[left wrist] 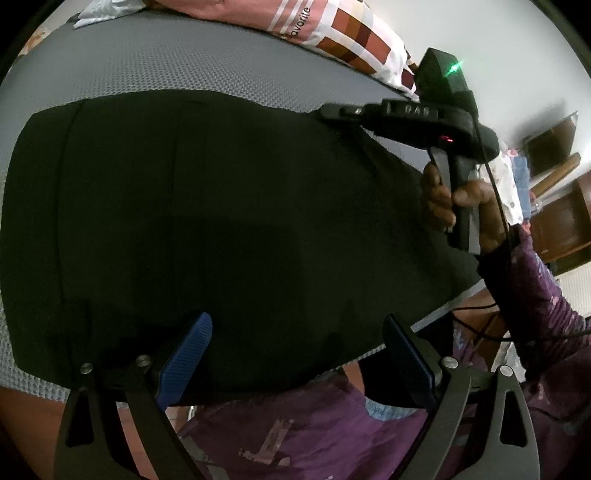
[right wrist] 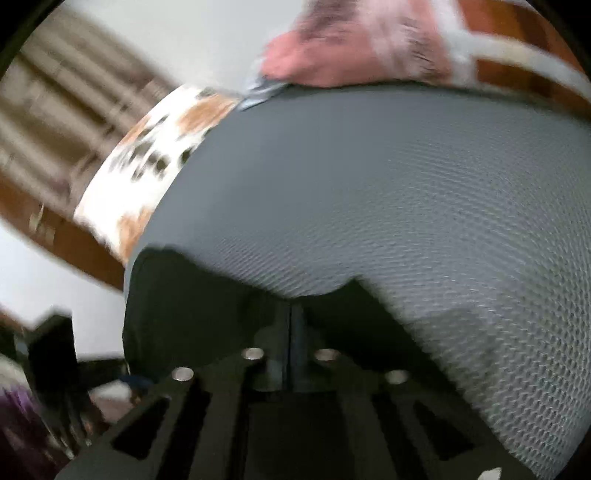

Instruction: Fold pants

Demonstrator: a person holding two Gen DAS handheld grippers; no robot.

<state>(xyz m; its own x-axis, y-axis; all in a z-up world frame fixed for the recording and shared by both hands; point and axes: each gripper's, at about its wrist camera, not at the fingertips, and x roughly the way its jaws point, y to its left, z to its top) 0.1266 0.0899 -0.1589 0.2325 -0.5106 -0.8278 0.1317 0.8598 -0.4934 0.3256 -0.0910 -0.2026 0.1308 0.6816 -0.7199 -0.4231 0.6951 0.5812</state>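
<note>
Black pants lie spread flat on a grey mesh mattress. My left gripper hovers over their near edge, open, with its blue pads wide apart and nothing between them. A hand holds my right gripper at the pants' far right edge. In the right wrist view the right gripper has its fingers pressed together at the edge of the pants. Black cloth rises on both sides of the tips, so it looks pinched. That view is blurred.
A pink and brown patchwork pillow lies along the mattress's far edge. The person's purple patterned clothing is close below my left gripper. Wooden furniture stands at the right, and a black cable hangs by the sleeve.
</note>
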